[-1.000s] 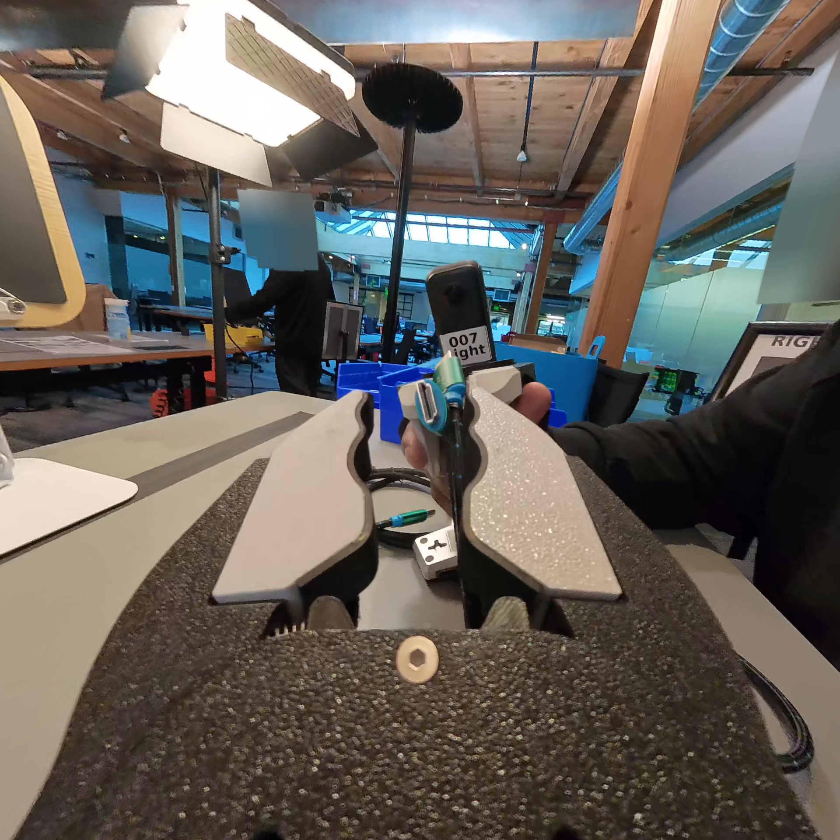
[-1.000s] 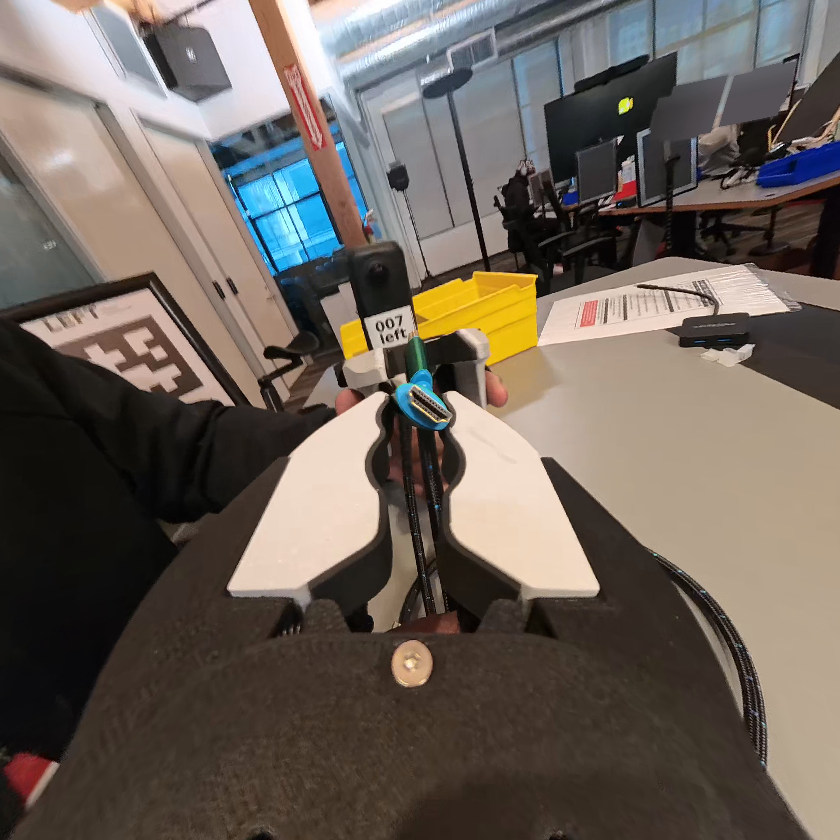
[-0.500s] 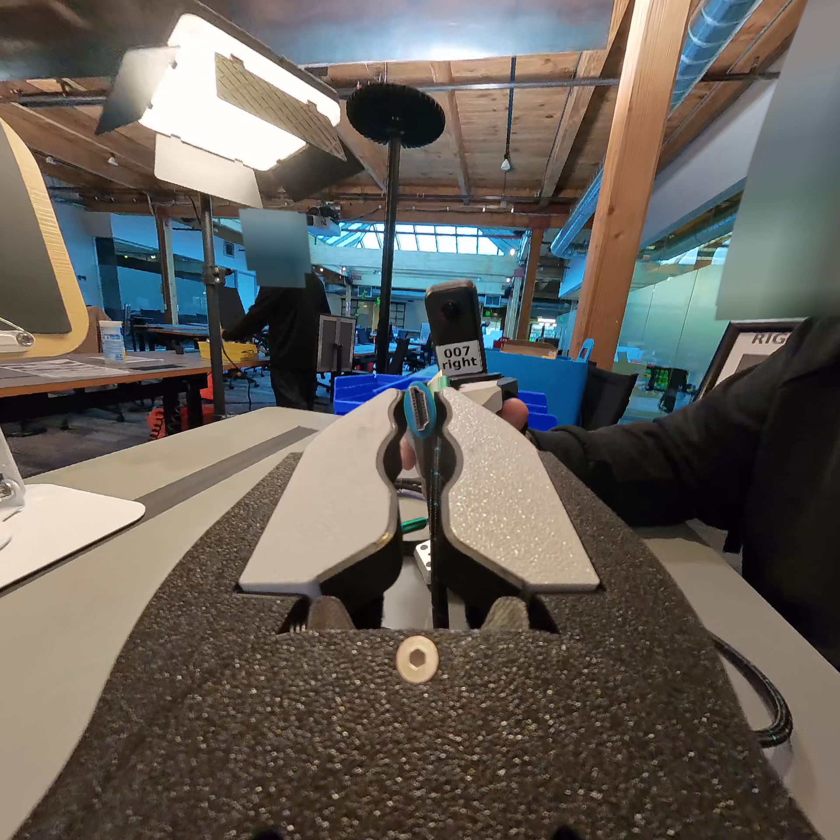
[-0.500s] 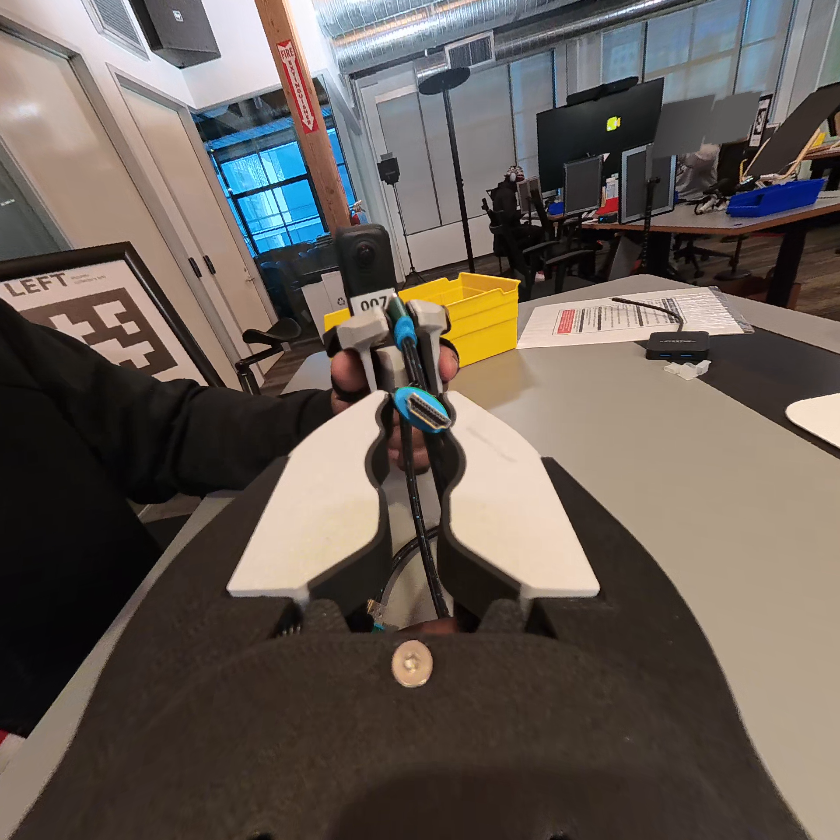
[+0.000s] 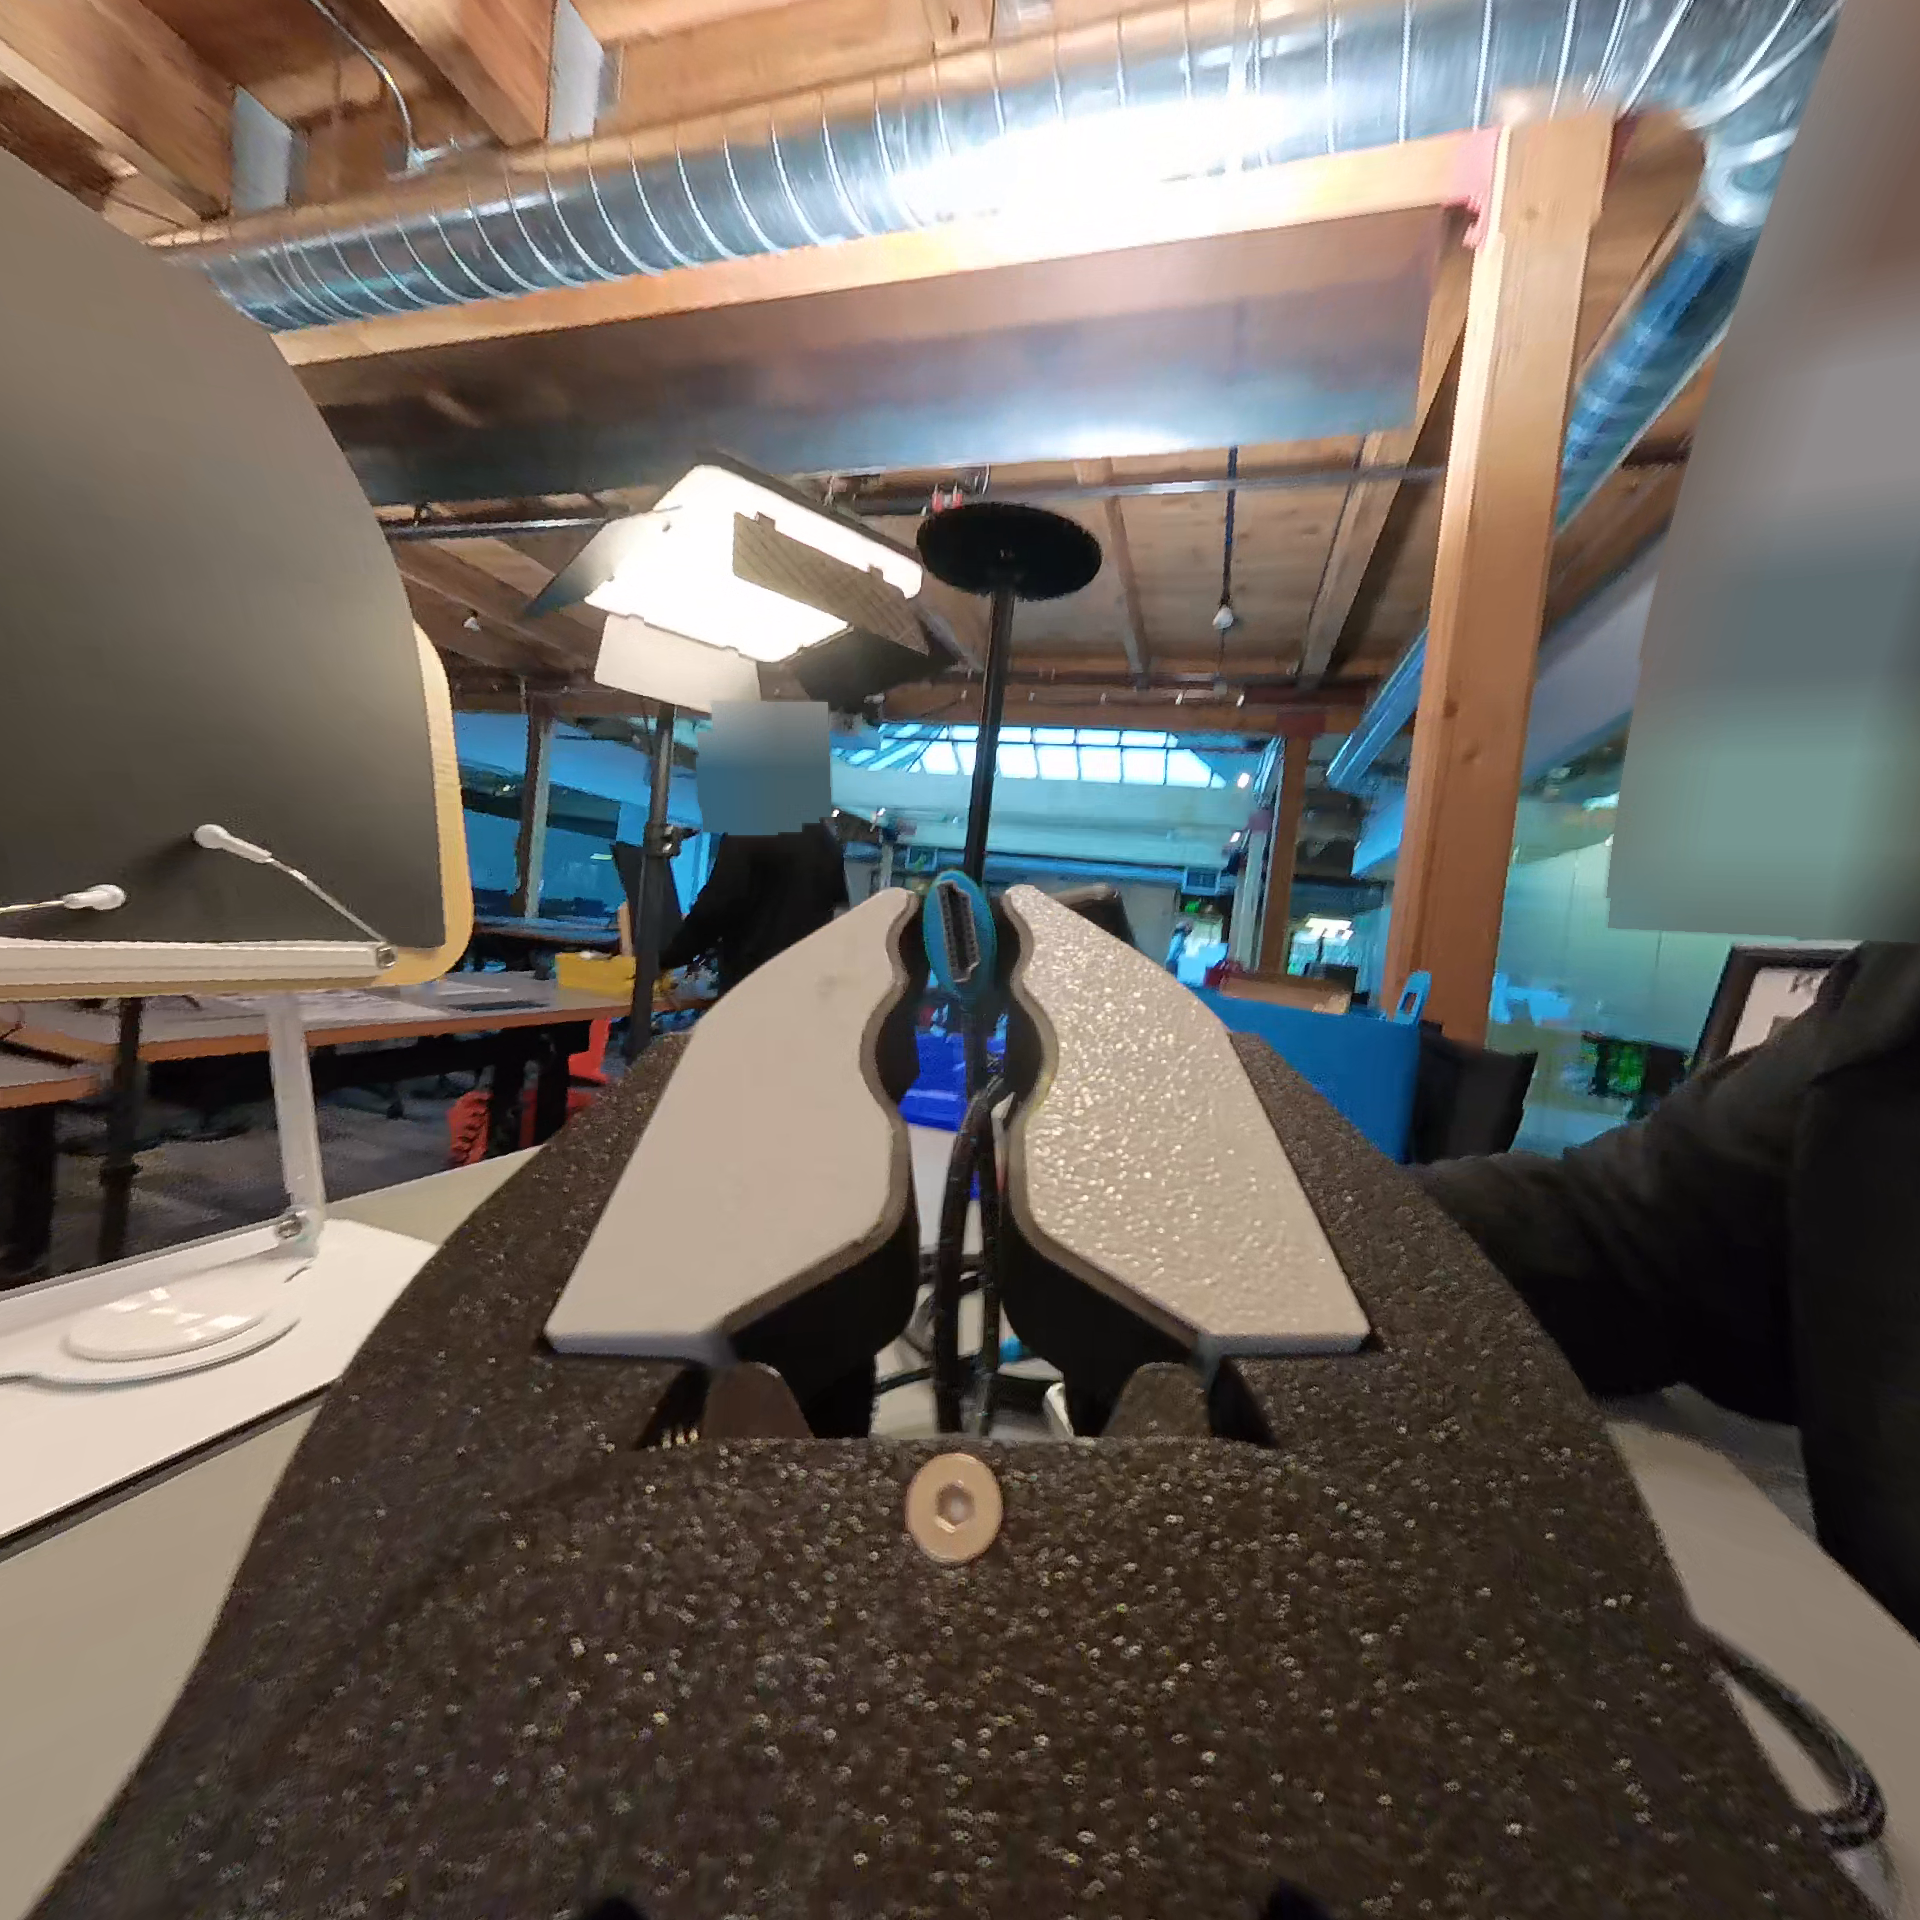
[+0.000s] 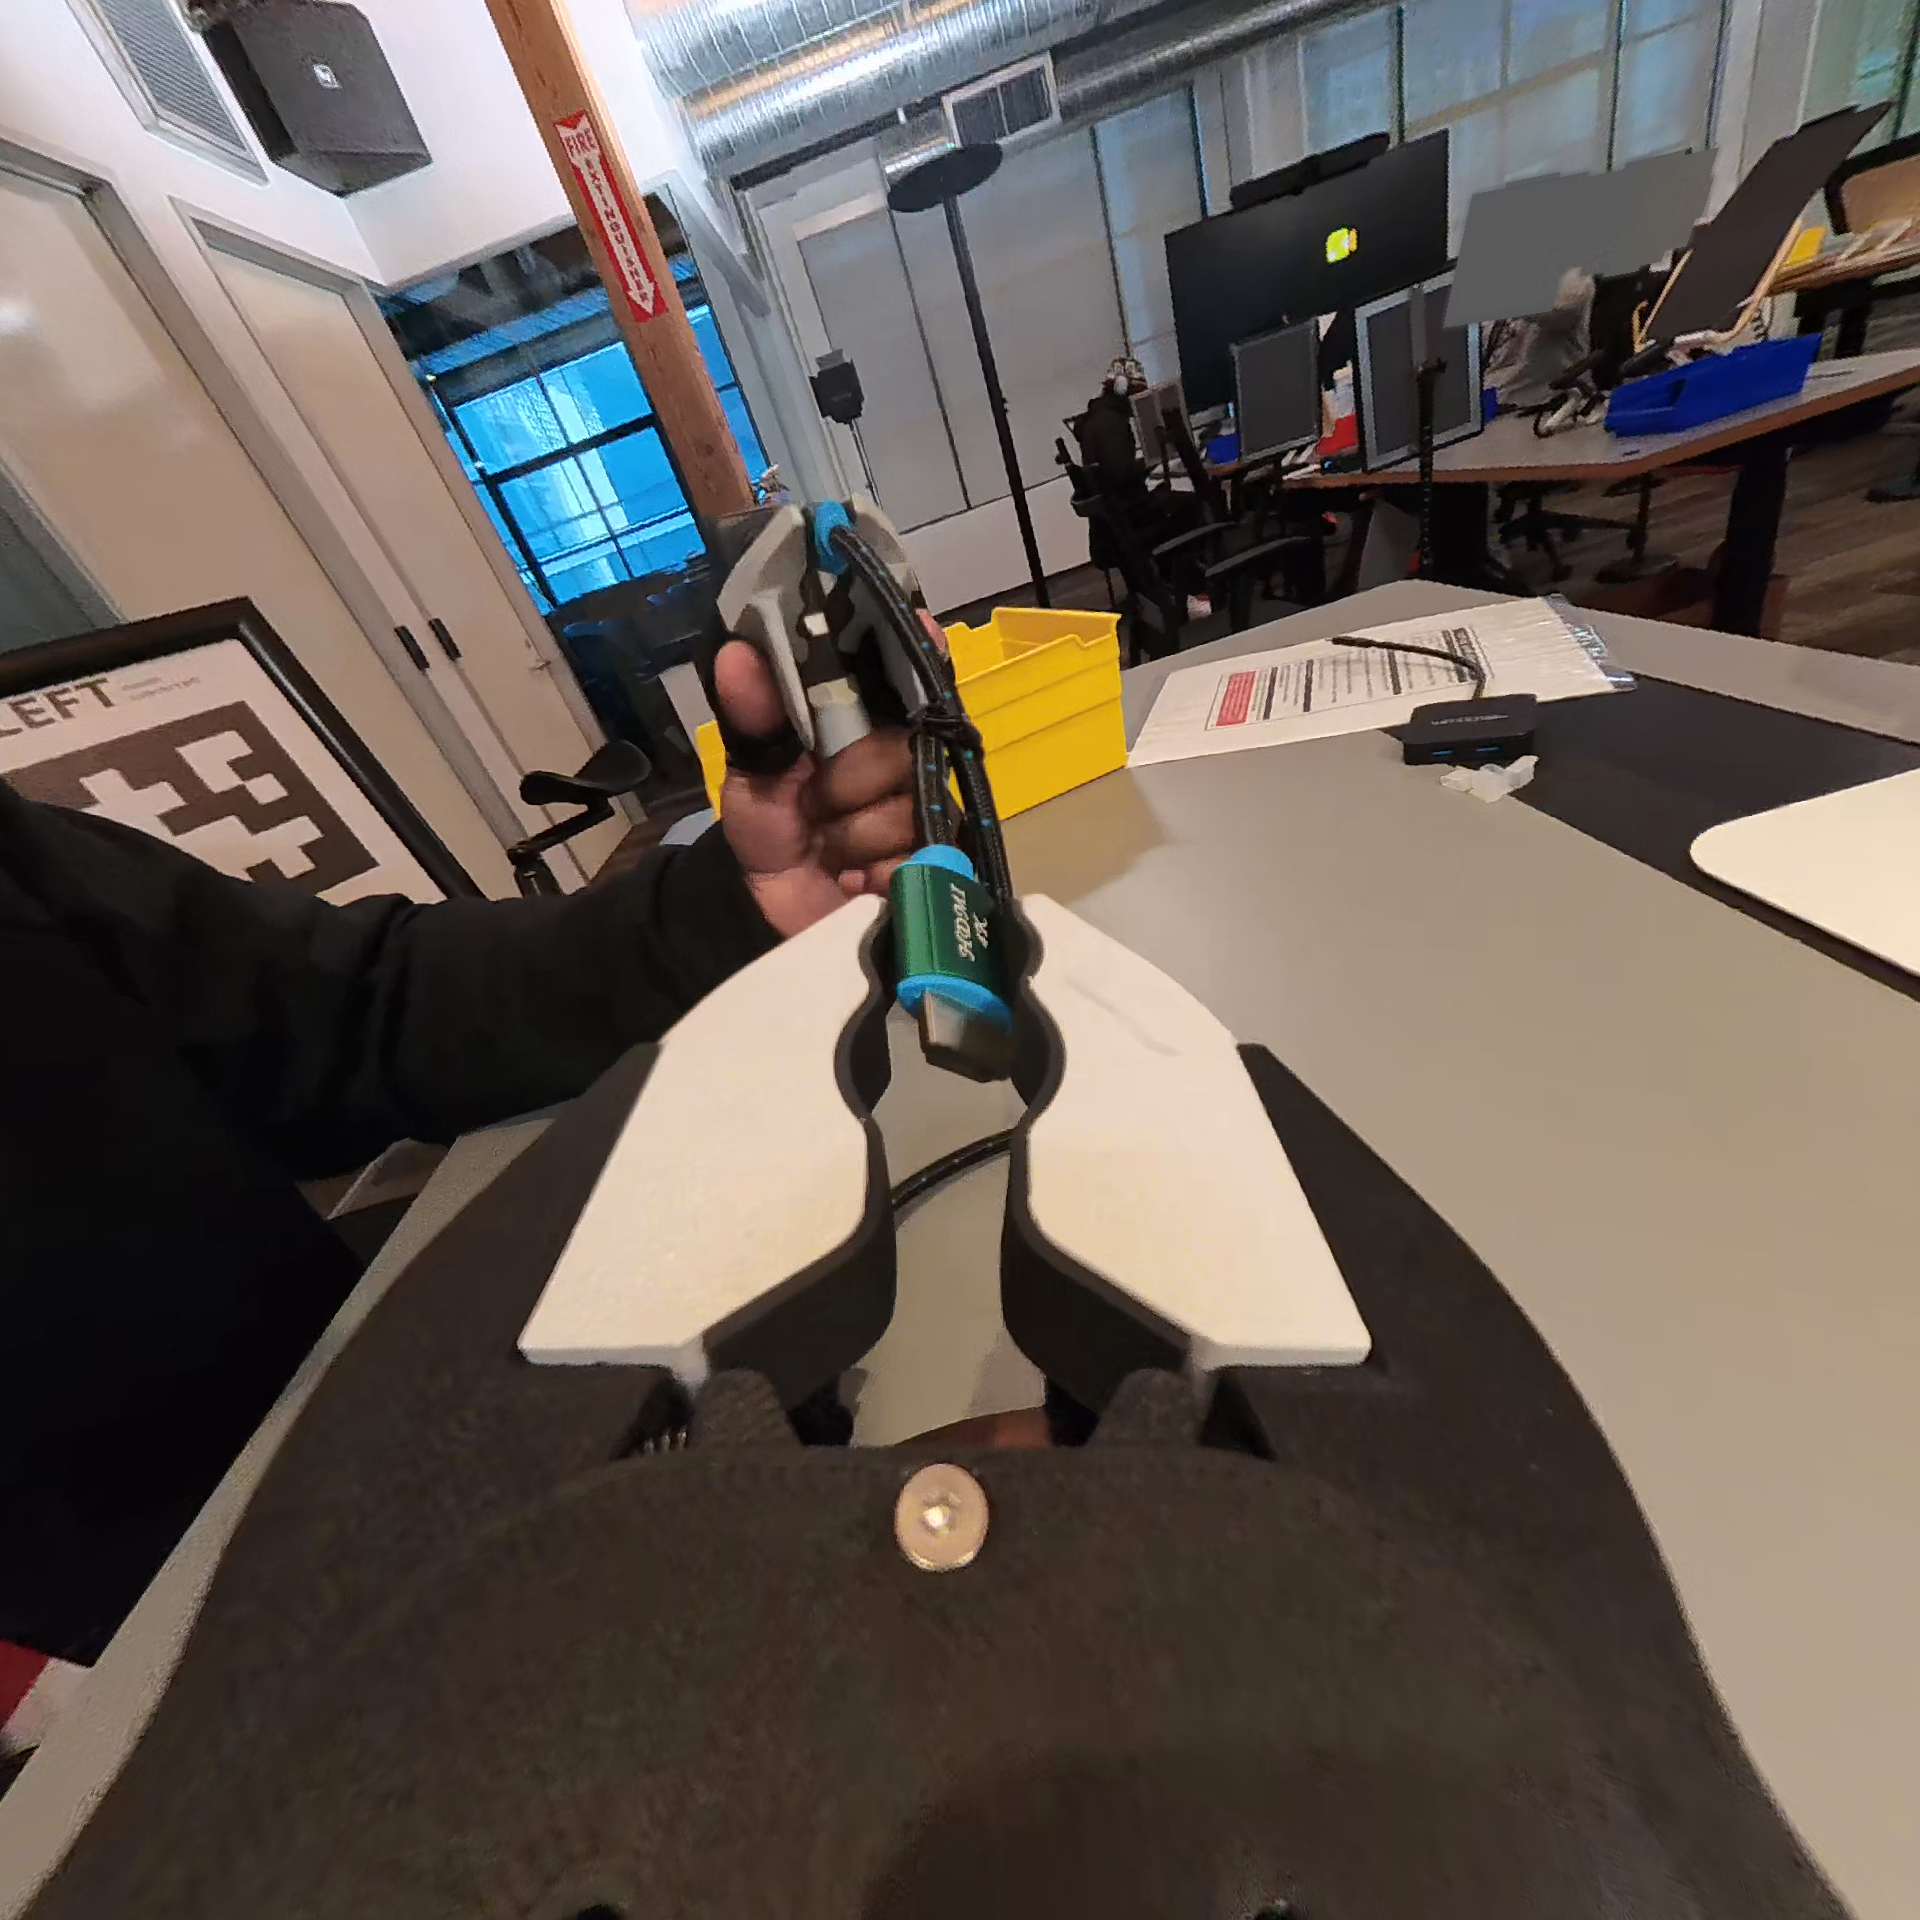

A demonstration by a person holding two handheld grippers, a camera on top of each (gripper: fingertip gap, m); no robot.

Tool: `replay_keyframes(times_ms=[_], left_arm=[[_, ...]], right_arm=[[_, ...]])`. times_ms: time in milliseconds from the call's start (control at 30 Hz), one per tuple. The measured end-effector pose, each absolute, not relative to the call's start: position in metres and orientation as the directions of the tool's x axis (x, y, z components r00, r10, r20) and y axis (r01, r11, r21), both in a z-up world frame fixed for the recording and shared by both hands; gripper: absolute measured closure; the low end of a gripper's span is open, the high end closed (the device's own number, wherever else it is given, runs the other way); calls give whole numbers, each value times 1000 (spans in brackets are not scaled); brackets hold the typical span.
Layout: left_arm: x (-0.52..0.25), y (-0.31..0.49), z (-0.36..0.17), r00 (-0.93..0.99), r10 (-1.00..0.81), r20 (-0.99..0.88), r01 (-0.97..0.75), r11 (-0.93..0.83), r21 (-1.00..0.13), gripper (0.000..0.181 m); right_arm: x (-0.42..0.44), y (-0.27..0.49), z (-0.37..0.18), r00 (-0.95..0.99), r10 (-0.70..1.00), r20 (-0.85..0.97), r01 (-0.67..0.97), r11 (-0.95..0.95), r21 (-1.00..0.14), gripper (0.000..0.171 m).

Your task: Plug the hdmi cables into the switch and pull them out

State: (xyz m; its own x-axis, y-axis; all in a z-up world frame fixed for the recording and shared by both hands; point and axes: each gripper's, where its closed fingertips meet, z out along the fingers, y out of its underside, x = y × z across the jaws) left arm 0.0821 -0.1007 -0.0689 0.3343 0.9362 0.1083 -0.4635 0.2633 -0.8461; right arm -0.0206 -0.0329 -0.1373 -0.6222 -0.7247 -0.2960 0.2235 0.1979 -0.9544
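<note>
- Braided cable point(image 5: 961, 1236): lower run hidden behind the left gripper's point(image 5: 958, 940) foam body; a loop point(image 5: 1829, 1797) cut off by the frame edge, right of that body.
- Switch: not identifiable in either view.
- Background person point(image 5: 764, 894): head under a mosaic patch.
- Framed marker board point(image 6: 197, 790): cut off at the picture edge.

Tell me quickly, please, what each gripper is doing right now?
Left gripper: shut on a blue-tipped HDMI plug.
Right gripper: closed on the green HDMI plug at its fingertips, metal end toward the camera.
</note>
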Motion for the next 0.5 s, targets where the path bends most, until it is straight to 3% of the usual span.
replay_keyframes(times_ms=[300,500], left_arm=[[79,-99,-69,336,933,126,-458,278,-844,170],[73,-92,-66,267,961,75,-420,186,-888,170]], right_arm=[[-27,-27,-145,-620,-735,-274,153,229,-961,130],[-29,-33,-143,-717,-683,-136,39,156,-987,131]])
